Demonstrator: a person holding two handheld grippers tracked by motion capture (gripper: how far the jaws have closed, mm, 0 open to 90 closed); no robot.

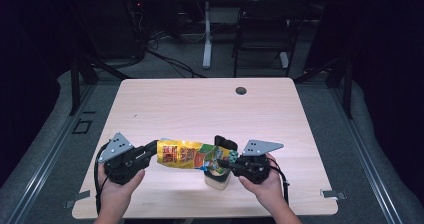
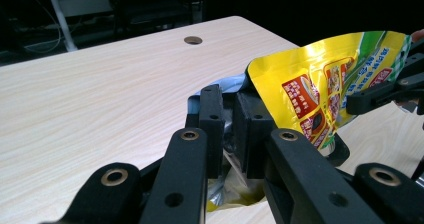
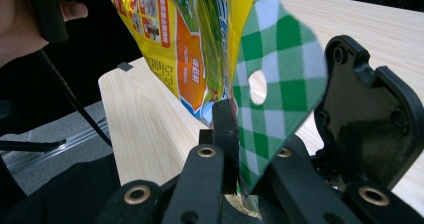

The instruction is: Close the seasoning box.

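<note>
The yellow snack pouch (image 1: 182, 154) hangs stretched between the two grippers above the near edge of the wooden table (image 1: 200, 104), its green-checked top end over a small open container (image 1: 218, 176) with a black flip lid (image 1: 225, 143). It looks light and floppy: thin glossy film that crumples, slides under hard pads and sags unless both ends are held, so the flat sealed margins at either end are the safest places to pinch, and any loose contents would shift as it tilts. The left gripper (image 2: 232, 129) has its jaws nearly together, clamped on the crumpled bottom end of the pouch. The right gripper (image 3: 235, 134) is pinched tight on the checked strip by the hang hole. The high view gives the whole layout, pouch lying roughly level between the hands. The left gripper view shows how the film bunches between the pads. The right gripper view shows a pale, crumbly filling inside the container just below the pouch's mouth.
</note>
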